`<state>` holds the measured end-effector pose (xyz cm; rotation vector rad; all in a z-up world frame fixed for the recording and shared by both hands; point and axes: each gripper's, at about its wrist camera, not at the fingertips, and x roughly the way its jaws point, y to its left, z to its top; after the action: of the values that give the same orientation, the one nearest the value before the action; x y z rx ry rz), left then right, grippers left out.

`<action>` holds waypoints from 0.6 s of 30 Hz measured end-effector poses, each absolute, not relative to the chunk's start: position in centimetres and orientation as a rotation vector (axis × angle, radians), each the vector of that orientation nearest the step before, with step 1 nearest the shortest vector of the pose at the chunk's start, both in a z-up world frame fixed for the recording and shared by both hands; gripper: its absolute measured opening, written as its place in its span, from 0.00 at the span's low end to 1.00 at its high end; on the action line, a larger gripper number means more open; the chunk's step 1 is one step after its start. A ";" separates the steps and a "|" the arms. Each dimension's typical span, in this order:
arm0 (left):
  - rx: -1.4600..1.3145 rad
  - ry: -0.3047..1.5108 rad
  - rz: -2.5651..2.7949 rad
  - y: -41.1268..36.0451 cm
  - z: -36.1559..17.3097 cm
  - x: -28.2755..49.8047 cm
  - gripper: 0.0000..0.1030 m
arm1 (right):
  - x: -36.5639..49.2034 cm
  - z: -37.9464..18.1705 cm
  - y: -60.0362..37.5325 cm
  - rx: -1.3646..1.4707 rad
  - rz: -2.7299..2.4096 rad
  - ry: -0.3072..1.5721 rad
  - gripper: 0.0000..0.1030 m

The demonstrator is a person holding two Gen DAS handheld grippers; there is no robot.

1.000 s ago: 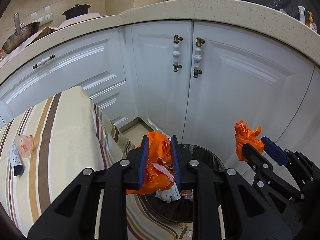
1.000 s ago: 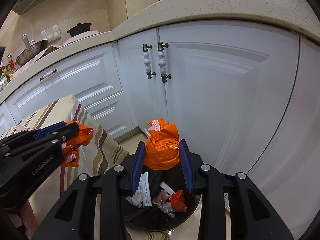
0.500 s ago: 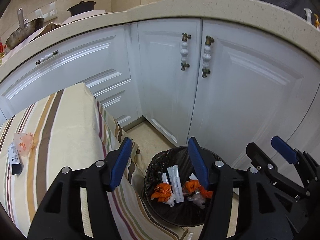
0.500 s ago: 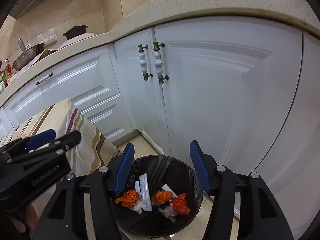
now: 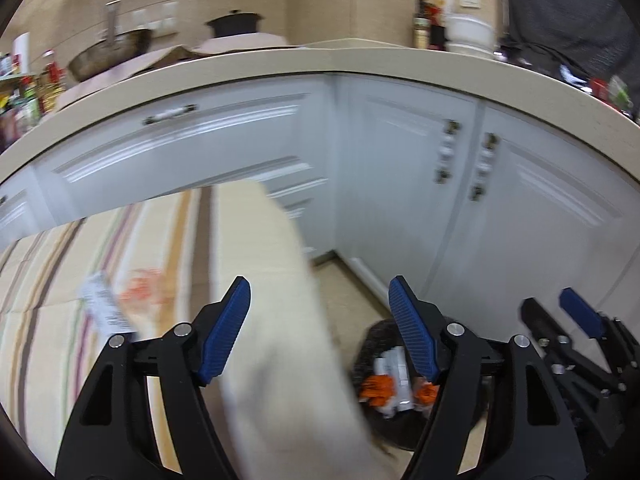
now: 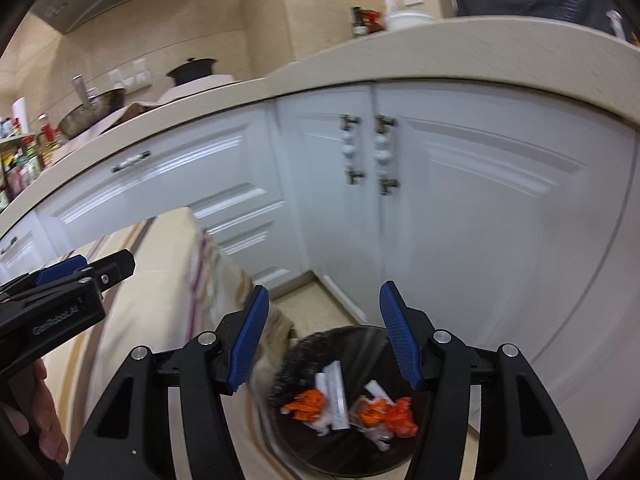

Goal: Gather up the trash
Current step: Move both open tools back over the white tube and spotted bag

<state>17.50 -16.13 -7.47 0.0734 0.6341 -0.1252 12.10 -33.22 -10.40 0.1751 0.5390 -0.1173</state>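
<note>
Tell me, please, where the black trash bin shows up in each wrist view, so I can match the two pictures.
Left wrist view: the trash bin sits low and right of centre, partly hidden behind the left gripper's right finger.
Right wrist view: the bin lies at bottom centre, below the open right gripper.
Shared landmark: the pair of cabinet door handles above the bin.
</note>
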 end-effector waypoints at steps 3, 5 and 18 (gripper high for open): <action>0.063 0.642 -0.039 -13.1 -7.7 18.1 0.71 | 12.5 -10.2 -31.0 0.161 -0.076 0.541 0.55; 0.040 0.652 0.025 -10.6 -7.8 18.3 0.74 | 12.7 -10.1 -29.8 0.155 -0.055 0.544 0.55; -0.047 0.685 0.228 0.4 -8.9 17.5 0.74 | 14.7 -10.0 -22.9 0.112 0.058 0.571 0.55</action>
<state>17.48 0.41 -8.87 -0.0471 0.6850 0.2279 14.69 -22.93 -10.05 0.1121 0.5715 0.0583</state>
